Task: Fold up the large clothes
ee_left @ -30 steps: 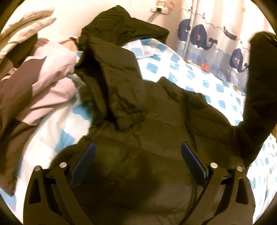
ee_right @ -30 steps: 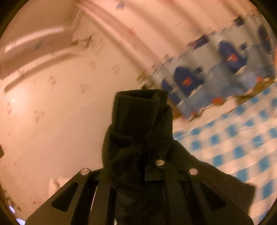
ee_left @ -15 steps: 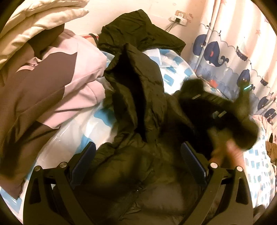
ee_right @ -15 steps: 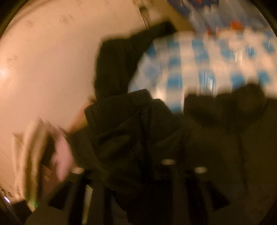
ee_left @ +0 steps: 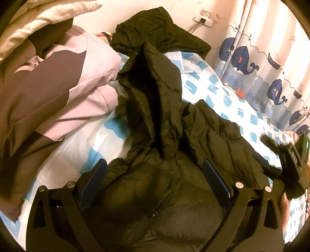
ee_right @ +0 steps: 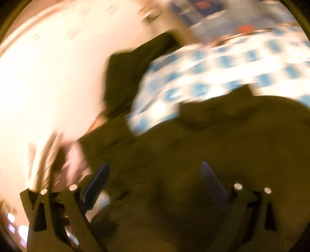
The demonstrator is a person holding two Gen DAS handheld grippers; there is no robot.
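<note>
A dark puffer jacket (ee_left: pixel 174 193) lies spread on the blue-and-white checked bed sheet (ee_left: pixel 217 93). One sleeve (ee_left: pixel 155 91) is folded up over its body. My left gripper (ee_left: pixel 154 174) hovers just above the jacket's lower body, open, nothing pinched. My right gripper (ee_left: pixel 290 155) shows at the right edge of the left wrist view, over the jacket's right side, with a hand below it. In the blurred right wrist view the right gripper (ee_right: pixel 155 170) has its jaws opening wide. The jacket (ee_right: pixel 213 145) lies under the gap, and the pads do not press on it.
A pink and brown garment (ee_left: pixel 58 87) and a cream duvet (ee_left: pixel 38 21) are piled at the left. Another dark garment (ee_left: pixel 160 31) lies at the back against the wall, below a socket (ee_left: pixel 203 18). A whale-print curtain (ee_left: pixel 261 58) hangs at the right.
My right gripper was shut on a raised sleeve, then swung down and let it go. The sleeve now lies on the jacket. The left gripper shifted slightly across the bed.
</note>
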